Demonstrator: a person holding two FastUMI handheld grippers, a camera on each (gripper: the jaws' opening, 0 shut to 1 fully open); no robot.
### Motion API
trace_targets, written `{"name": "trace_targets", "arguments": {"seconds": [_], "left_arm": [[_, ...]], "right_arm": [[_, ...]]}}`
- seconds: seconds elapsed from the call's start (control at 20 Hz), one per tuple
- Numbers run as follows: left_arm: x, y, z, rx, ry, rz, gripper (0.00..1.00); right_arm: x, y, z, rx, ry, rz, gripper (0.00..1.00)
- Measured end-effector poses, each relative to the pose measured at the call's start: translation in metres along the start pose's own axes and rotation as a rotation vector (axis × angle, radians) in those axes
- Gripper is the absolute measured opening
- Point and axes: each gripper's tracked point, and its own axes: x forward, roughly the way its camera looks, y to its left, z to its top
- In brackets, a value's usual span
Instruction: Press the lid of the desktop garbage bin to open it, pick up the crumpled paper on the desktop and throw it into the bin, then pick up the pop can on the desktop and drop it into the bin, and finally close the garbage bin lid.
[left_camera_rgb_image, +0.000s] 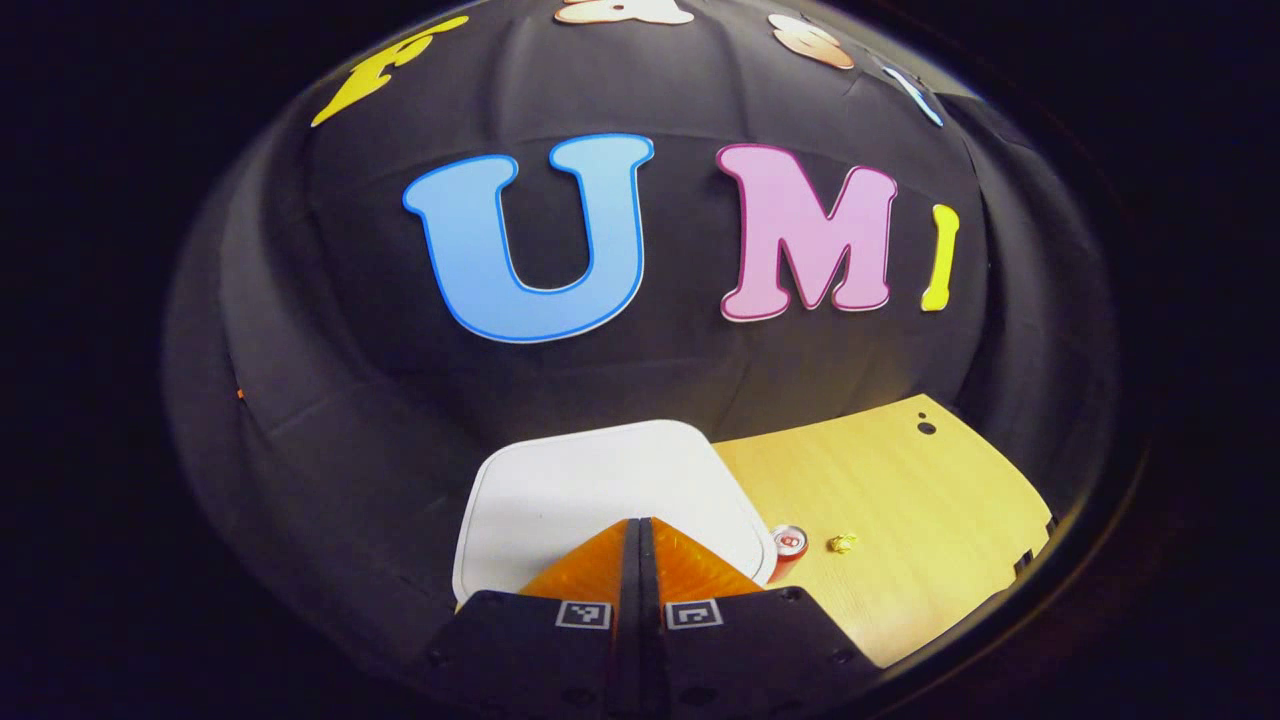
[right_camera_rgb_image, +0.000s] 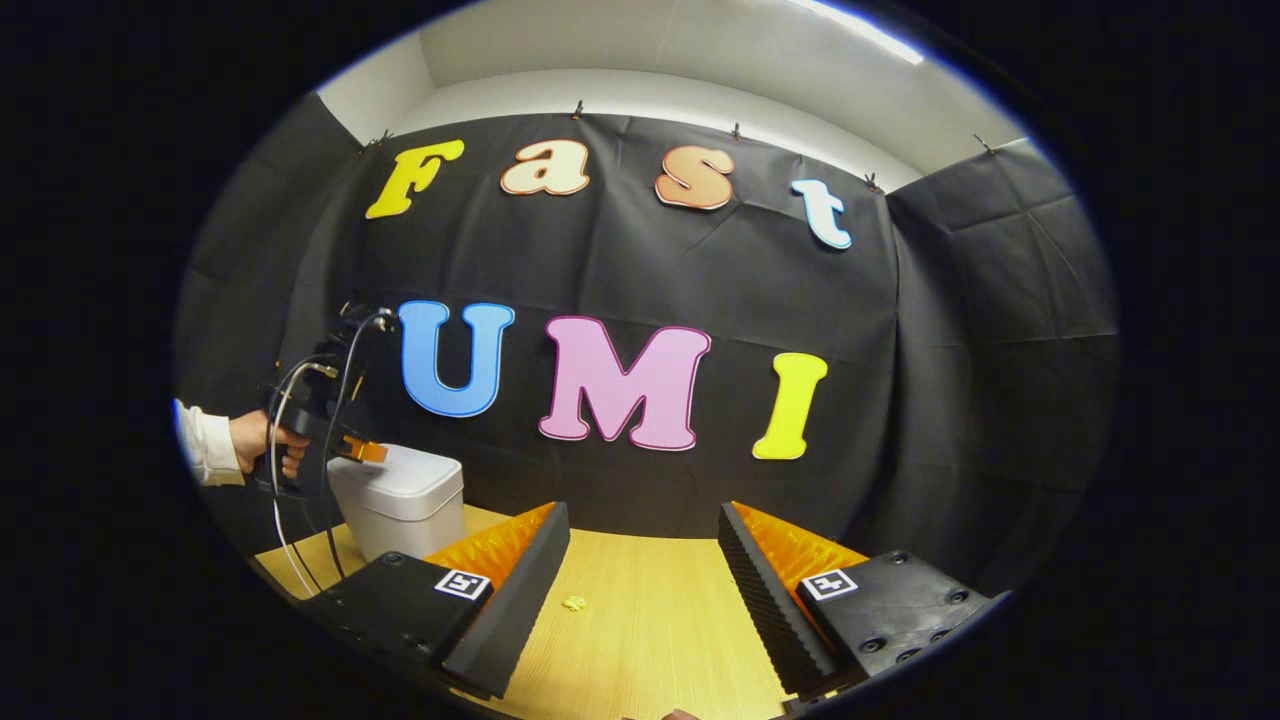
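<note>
Black cloth is walling the booth on the far side and the flanks, and a pale wooden bench (right_camera_rgb_image: 640, 610) is running up to it. In the right gripper view, a strip of light ceiling is showing above the cloth.

The white garbage bin (right_camera_rgb_image: 400, 505) is standing near the bench's far left corner, close to the wall, with its lid (left_camera_rgb_image: 590, 490) lying shut. In the left gripper view the lid is hiding the bin's body, and the bench's left part is lying out of sight behind it. The left gripper (left_camera_rgb_image: 640, 555) is hovering over the lid with its fingers pressed together and holding nothing; I cannot tell whether the tips are touching the lid. In the right gripper view that gripper (right_camera_rgb_image: 355, 448) is showing above the bin, held by a hand (right_camera_rgb_image: 265, 440) in a white sleeve, with cables hanging from it.

The pop can (left_camera_rgb_image: 788, 548) is standing upright just beside the bin, partly cut off by the lid's edge. The crumpled paper (left_camera_rgb_image: 842, 543), a small yellow scrap too tiny to make out in detail, is lying near the can on bare wood.

The right gripper (right_camera_rgb_image: 645, 570) is hanging above the bench's near edge, its fingers spread wide and empty. Open wood is stretching toward the bench's right edge.
</note>
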Motion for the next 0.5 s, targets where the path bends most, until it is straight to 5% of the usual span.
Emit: {"name": "trace_targets", "arguments": {"seconds": [0.2,0.5], "left_arm": [[0.012,0.009,-0.022,-0.046,0.073,0.039,0.06],[0.008,0.012,-0.008,-0.008,0.011,0.05,0.08]], "right_arm": [[-0.002,-0.007,-0.011,-0.011,0.031,-0.022,0.96],[0.001,0.006,-0.018,-0.027,0.067,0.01,0.96]]}}
